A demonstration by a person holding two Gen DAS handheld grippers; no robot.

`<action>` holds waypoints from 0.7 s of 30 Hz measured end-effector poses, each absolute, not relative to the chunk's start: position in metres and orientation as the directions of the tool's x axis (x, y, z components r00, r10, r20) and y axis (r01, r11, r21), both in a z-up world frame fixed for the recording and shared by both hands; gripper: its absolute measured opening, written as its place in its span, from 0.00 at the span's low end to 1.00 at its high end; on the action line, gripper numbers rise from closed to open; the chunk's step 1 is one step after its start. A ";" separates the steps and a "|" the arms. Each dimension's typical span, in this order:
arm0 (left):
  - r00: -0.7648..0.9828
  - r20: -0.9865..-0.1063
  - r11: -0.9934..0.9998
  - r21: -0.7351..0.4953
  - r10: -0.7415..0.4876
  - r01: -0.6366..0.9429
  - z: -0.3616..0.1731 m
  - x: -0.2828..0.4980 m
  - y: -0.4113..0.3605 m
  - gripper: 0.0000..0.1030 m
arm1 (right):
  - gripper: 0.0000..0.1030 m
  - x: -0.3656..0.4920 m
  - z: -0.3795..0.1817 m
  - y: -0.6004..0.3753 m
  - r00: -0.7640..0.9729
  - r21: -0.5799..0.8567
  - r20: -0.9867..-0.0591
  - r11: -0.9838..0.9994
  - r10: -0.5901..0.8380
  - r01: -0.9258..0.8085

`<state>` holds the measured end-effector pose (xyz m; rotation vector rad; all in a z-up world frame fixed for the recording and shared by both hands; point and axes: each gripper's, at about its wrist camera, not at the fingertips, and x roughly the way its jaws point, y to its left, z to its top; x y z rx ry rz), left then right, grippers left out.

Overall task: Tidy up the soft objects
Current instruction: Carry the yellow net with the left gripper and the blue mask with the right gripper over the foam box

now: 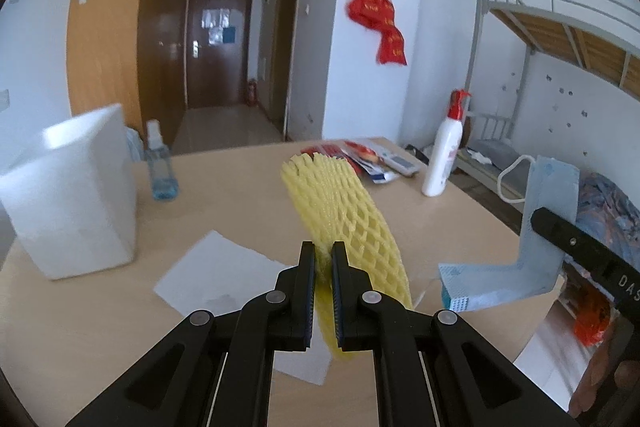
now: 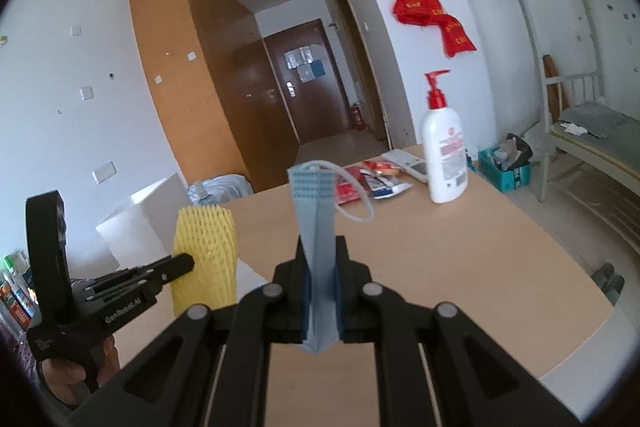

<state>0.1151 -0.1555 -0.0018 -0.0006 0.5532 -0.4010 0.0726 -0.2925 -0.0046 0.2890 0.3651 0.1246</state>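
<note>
- Left wrist view: nearest the lens, the left gripper (image 1: 323,259) is pinched narrow on a yellow foam net sleeve (image 1: 344,223), which sticks up and forward from between the pads, lifted clear of the wooden table (image 1: 240,195).
- Under it a white sheet of paper (image 1: 212,275) lies flat on the table.
- At the right edge the right gripper (image 1: 538,217) comes in clamped on a pale blue face mask (image 1: 548,227); the letters "DAS" show on its black body, the rest cut off.
- A white foam box (image 1: 76,195) stands at the left, with a clear spray bottle (image 1: 160,167) of blue liquid just beside it.
- Far across the table lie red packets (image 1: 360,155) and a white pump bottle (image 1: 442,155); their print is too small to read.
- Right wrist view: nearest, the right gripper (image 2: 320,259) is closed tight on the folded face mask (image 2: 316,219), which stands upright between the pads, its ear loop curling off to the right.
- At the left, a hand (image 2: 68,375) holds the left gripper (image 2: 182,263), marked "GenRobot.AI", pinching the net sleeve (image 2: 204,255) above the table.
- The pump bottle (image 2: 446,155) has a red-and-white label, illegible.
</note>
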 end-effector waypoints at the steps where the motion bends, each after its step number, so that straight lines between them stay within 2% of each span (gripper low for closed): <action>1: 0.782 -0.504 0.925 -0.104 -0.366 0.366 0.000 0.113 -0.152 0.08 | 0.12 0.073 -0.003 -0.289 0.927 0.298 -0.331 0.952 0.177 -0.075; 11: 0.831 -0.465 0.951 -0.101 -0.303 0.291 0.020 0.093 -0.104 0.08 | 0.12 0.084 0.008 -0.247 0.913 0.284 -0.305 0.941 0.271 -0.184; 21: 0.894 -0.422 0.988 -0.057 -0.152 0.141 0.033 0.064 -0.043 0.08 | 0.12 0.102 0.014 -0.185 0.855 0.276 -0.292 0.894 0.428 -0.353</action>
